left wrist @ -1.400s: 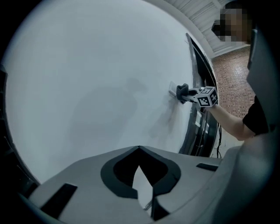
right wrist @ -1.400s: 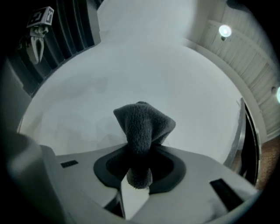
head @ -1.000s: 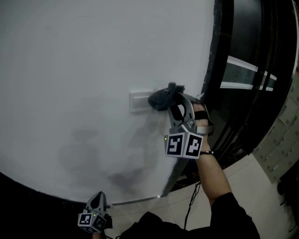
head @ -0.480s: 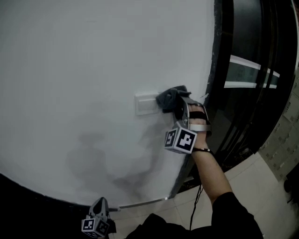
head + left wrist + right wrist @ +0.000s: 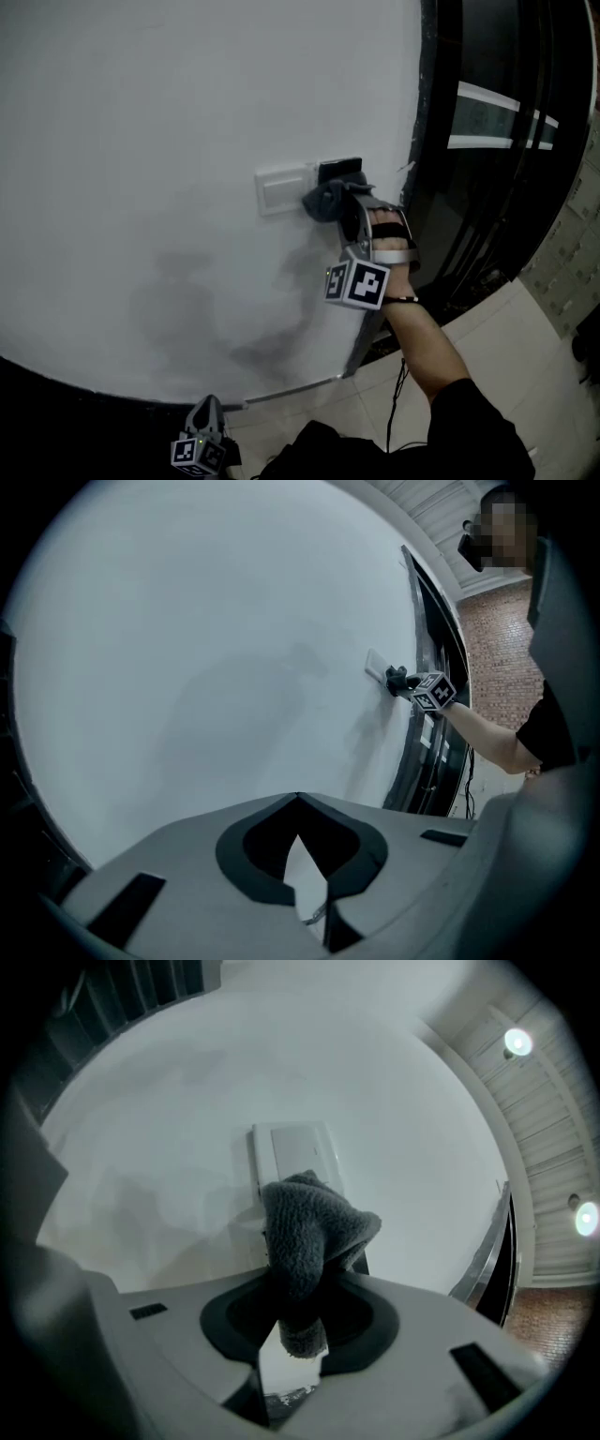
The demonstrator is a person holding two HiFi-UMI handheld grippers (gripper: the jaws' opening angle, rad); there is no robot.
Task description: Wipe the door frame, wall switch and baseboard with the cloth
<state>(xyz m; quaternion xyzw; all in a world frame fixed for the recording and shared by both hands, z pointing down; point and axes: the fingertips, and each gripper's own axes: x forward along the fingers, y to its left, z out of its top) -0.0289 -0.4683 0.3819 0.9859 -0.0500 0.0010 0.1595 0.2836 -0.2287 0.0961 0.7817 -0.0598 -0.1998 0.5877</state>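
Within 0.5 s the right gripper, clenched on the grey cloth, slid down the 3 o'clock edge of the wall switch, so wiping it looked underway. The left gripper hung closed, empty, at 7 o'clock.

Grey fluffy cloth bunched against white wall switch; black door frame near.

You are facing a white wall, which is carrying faint grey shadows low down. Pale floor tiles are showing at lower right. Two ceiling lamps are glowing overhead. A brick wall is standing beyond.
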